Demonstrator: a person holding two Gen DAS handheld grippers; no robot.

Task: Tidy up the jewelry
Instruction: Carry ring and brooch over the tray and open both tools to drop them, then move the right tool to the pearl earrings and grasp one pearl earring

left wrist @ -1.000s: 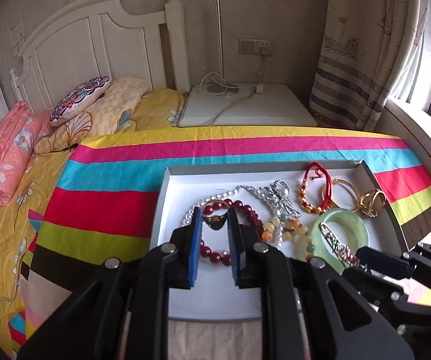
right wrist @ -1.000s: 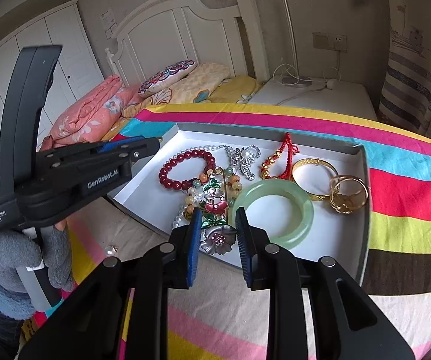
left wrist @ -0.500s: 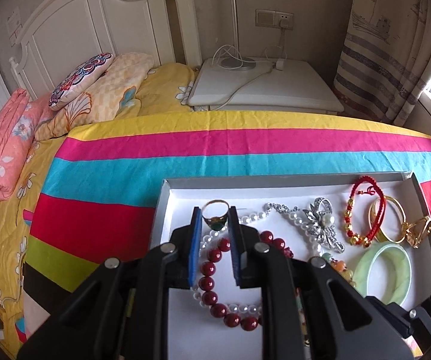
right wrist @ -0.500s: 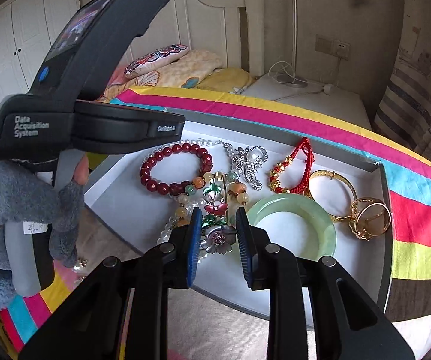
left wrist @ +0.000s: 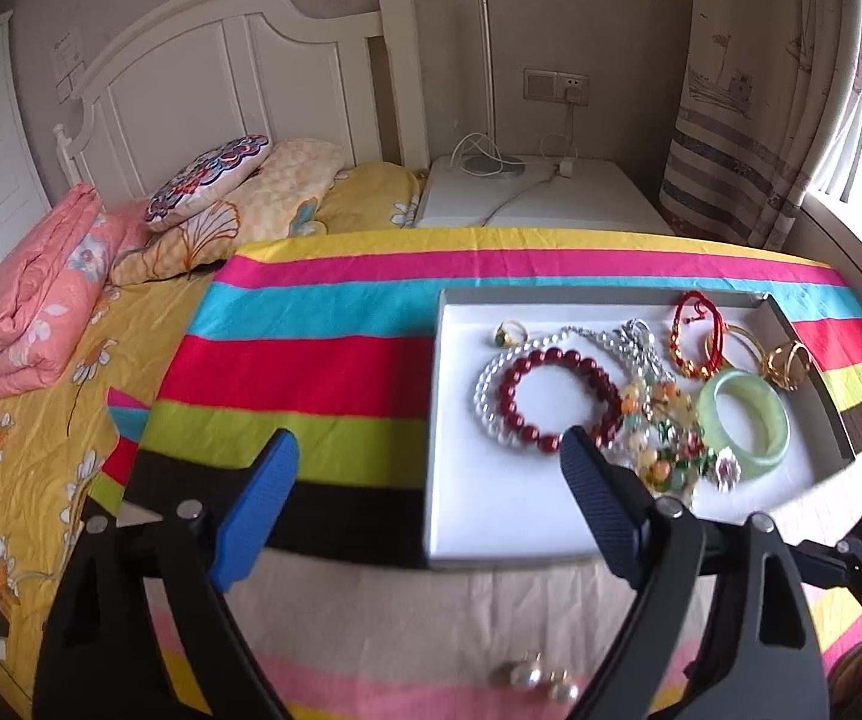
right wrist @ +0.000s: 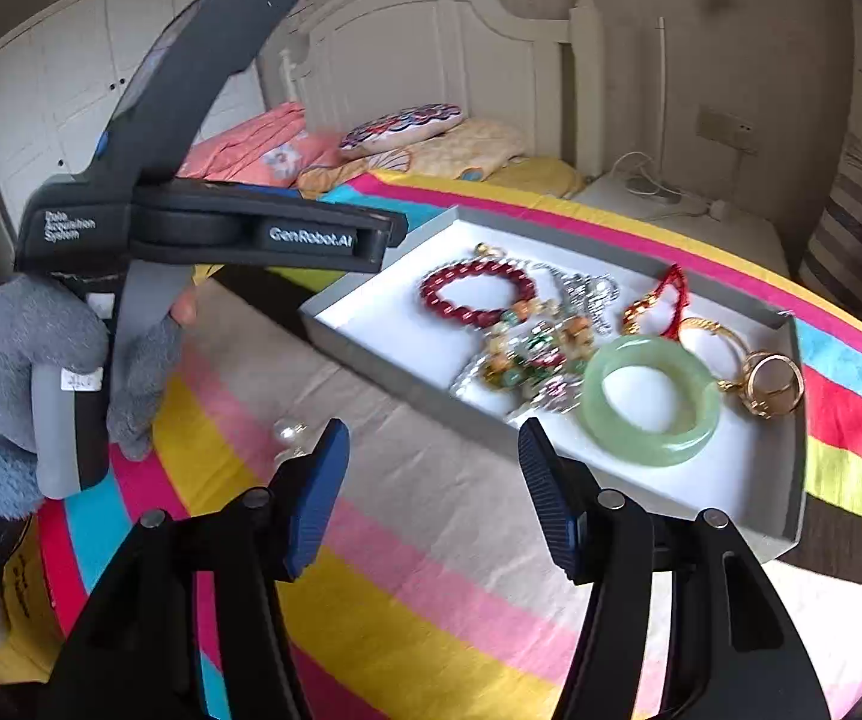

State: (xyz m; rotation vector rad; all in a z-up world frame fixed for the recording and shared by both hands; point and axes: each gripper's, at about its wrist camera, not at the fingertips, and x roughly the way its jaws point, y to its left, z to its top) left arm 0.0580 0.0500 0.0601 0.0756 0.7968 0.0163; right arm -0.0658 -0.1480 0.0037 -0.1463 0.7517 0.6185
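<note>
Striped bedcover in pink, blue, red, green and black, spread over a bed with a white headboard.

Left gripper: jaws just sprung wide apart, nothing between the blue pads, left pad over the cloth, right pad over the near part of the tray.

Right gripper: jaws just parted to about half width, empty, hanging above bare cloth in front of the tray's near wall.

Shallow grey tray, white inside, flat on the cover, jewelry bunched toward its far right half. Dark red bead bracelet lying flat and round, ringed on one side by clear pearly beads. Small gold ring with green stone alone near the far left corner. Pale green jade bangle just beside a multicoloured bead tangle. Red cord bracelet and gold bangles at the far right. Two pearl earrings outside the tray on the cloth.
</note>
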